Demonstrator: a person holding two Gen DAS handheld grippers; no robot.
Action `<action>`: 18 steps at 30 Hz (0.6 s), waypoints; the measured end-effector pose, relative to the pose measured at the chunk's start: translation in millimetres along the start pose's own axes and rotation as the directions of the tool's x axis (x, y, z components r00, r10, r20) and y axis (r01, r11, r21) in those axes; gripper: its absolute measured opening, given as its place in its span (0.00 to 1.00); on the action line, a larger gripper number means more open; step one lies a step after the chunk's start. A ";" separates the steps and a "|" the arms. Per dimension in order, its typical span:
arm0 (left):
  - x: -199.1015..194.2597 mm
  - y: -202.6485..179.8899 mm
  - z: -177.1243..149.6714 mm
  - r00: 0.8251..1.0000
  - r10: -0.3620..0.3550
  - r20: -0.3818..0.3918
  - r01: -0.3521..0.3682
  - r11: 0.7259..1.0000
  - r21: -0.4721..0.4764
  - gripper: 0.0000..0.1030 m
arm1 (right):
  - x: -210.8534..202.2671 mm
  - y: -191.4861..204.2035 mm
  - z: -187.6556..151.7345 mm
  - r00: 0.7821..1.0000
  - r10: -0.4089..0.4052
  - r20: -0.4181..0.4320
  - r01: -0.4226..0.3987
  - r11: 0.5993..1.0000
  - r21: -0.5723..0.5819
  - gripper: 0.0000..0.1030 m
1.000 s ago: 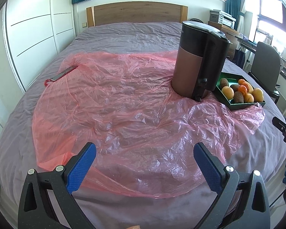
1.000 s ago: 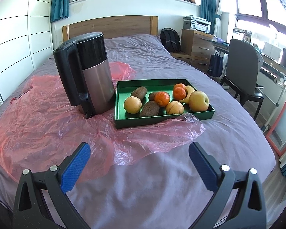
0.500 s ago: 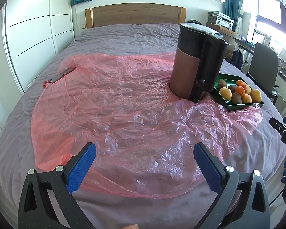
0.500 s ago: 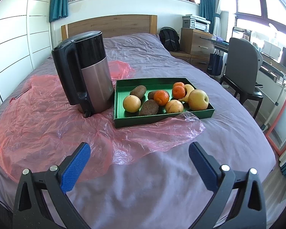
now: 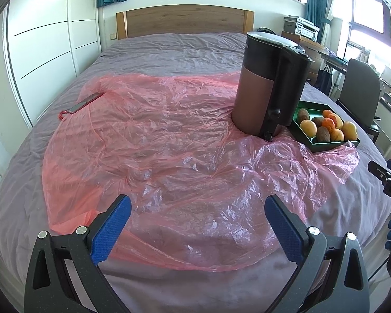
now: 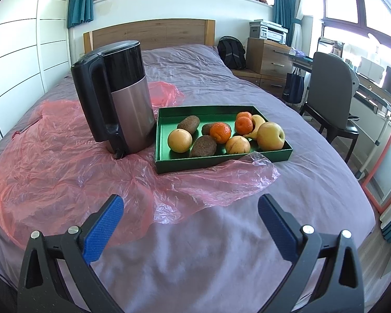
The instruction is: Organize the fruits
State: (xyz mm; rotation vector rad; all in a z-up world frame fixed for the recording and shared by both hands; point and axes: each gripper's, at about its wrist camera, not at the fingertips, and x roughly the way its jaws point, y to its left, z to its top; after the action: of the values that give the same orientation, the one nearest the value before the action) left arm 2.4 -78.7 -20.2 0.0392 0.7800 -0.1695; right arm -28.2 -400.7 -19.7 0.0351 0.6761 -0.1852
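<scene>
A green tray point(image 6: 221, 163) lies on the bed and holds several fruits: a yellow apple point(image 6: 270, 135), oranges point(image 6: 220, 132), a banana point(image 6: 256, 124), brown kiwi-like fruits point(image 6: 202, 146) and a pale round fruit point(image 6: 179, 140). In the left wrist view the same tray point(image 5: 325, 146) sits at the right, behind the kettle. My right gripper point(image 6: 190, 208) hangs open over the bedsheet in front of the tray, holding nothing. My left gripper point(image 5: 198, 210) is open above the pink plastic sheet point(image 5: 153, 140), far left of the tray.
A black and steel kettle point(image 6: 117, 99) stands on the pink plastic just left of the tray. A phone-like object point(image 5: 84, 103) lies at the bed's left side. A chair point(image 6: 331, 99) and desk stand to the right of the bed.
Both views have drawn back slightly: the kettle and tray appear a little farther away. The grippers stay open and the fruit has not moved.
</scene>
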 end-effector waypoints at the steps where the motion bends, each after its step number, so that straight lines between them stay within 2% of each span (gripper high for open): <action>1: -0.2 -0.1 0.1 1.000 0.000 0.001 0.000 1.000 0.001 0.98 | 0.2 0.0 -0.3 1.000 0.000 -0.001 0.000 1.000 0.000 1.00; 18: -2.0 -1.8 0.0 1.000 -0.003 0.003 0.003 1.000 0.017 0.98 | 0.1 -0.9 0.8 1.000 0.001 0.000 -0.001 1.000 -0.001 1.00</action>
State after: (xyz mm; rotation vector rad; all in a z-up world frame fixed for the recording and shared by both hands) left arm 0.7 -80.2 -18.7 0.0537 0.7758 -0.1792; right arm -27.8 -401.7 -19.1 0.0341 0.6764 -0.1840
